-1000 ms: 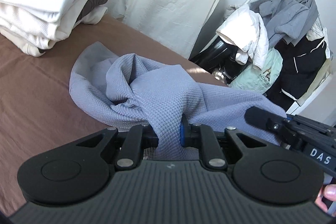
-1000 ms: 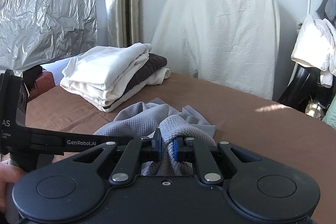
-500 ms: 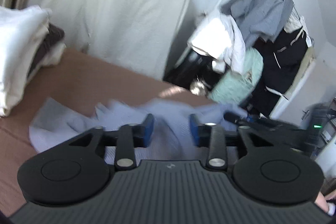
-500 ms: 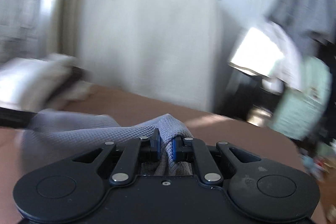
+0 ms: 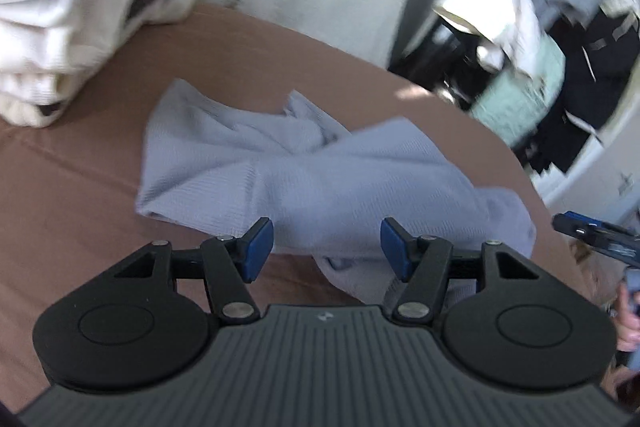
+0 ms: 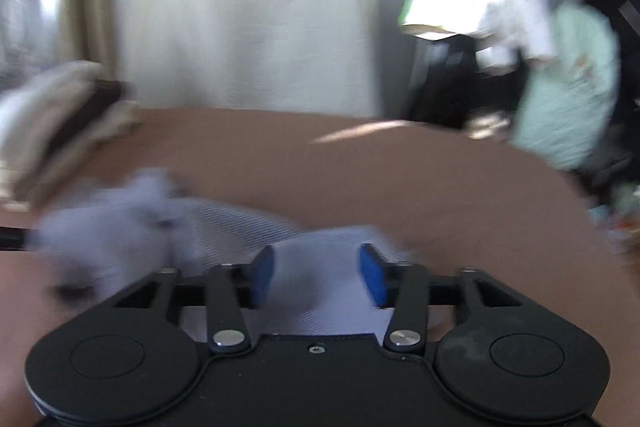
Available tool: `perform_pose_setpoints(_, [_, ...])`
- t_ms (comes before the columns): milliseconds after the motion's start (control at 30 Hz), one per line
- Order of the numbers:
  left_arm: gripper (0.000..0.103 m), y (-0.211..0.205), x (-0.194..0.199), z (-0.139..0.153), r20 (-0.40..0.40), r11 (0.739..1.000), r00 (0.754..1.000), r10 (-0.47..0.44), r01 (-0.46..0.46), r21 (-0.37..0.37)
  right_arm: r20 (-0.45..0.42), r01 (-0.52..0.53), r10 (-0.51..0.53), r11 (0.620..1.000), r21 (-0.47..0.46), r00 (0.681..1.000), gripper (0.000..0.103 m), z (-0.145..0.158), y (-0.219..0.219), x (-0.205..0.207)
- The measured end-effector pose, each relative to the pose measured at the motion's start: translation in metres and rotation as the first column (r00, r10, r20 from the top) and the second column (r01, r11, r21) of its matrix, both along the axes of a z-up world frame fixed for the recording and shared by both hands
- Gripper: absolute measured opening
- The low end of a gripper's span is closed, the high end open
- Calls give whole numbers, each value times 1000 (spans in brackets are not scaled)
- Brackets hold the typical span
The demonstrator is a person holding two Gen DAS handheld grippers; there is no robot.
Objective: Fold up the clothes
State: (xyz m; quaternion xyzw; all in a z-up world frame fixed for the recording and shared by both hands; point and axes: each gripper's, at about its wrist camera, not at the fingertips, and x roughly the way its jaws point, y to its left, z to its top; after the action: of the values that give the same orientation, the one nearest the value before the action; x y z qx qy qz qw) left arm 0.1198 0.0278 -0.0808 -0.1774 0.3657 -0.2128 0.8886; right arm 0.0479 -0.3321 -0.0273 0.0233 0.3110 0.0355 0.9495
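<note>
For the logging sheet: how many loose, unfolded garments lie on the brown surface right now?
1. A grey-blue waffle-knit garment lies crumpled on the brown surface, in front of both cameras. The white folded stack at the far left is not loose; it could hide others.

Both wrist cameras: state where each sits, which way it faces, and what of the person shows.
Left wrist: on the left gripper, jaws opening, facing down over the grey garment on the brown surface; the right gripper and a hand show.
Right wrist: on the right gripper, jaws opening, cloth between unpinched; no hand shows.
Shared: garment, folded pile, clothes rack.
</note>
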Motion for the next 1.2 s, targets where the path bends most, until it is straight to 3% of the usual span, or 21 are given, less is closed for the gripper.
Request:
perform_pose_setpoints(67, [63,-8,4,-7,-5,1000,1000,-22,22,-8,-26,-87,90,991,104,996,79,-3,6,-18])
perform_pose_setpoints(133, [67,-14,10,-14,-18,999,1000,-25,24,-22,-55,-150,158,981,125,986,82,-11,17,-26])
perform_pose_setpoints(233, [70,-18,20,-25,-44,999,999,-9,7,-54,-120,-227,237,970,88,964,83,-29,38,-27])
perform_pose_setpoints(300, [71,-14,31,-40,-84,985,996,25,-39,-167,-168,-246,246,969,20,955,86,-46,52,-23])
perform_pose_setpoints(367, [62,-7,44,-62,-165,954,986,41,-87,-286,-210,-204,186,977,-67,960,86,-66,62,-17])
perform_pose_setpoints(400, [27,-7,49,-71,-204,946,979,29,-92,-310,-224,-160,134,982,-103,965,85,-77,63,-10])
perform_pose_setpoints(433, [16,-8,49,-73,-203,946,979,23,-87,-312,-236,-116,81,984,-139,968,84,-88,64,-4])
perform_pose_setpoints(467, [14,-11,46,-68,-166,959,986,33,-78,-274,-240,-74,35,985,-154,970,70,-97,61,3])
perform_pose_setpoints(500, [10,-14,41,-62,-120,972,992,44,-70,-224,-240,-49,14,989,-140,971,30,-102,55,7])
perform_pose_setpoints(533, [8,-18,36,-50,-64,984,996,57,-67,-166,-235,-31,3,993,-115,972,11,-101,49,10])
perform_pose_setpoints(567, [7,-22,30,-37,-4,992,998,67,-67,-104,-222,-8,-12,996,-89,975,4,-99,42,13])
perform_pose_setpoints(633, [7,-22,19,-11,110,995,990,92,-89,-37,-160,29,-47,993,-117,986,4,-83,34,13])
perform_pose_setpoints(733, [7,-11,5,27,236,989,962,140,-145,6,-38,78,-87,979,-189,995,4,-50,28,4])
perform_pose_setpoints(867, [7,8,-5,60,312,980,931,189,-197,-6,101,175,-155,956,-236,983,4,-4,16,-15])
perform_pose_setpoints(1000, [7,23,-25,86,366,973,904,219,-232,-9,179,247,-209,941,-230,961,4,30,2,-36])
perform_pose_setpoints(1200, [7,42,-65,130,450,964,859,244,-267,-11,211,275,-225,927,-253,951,3,56,-16,-73])
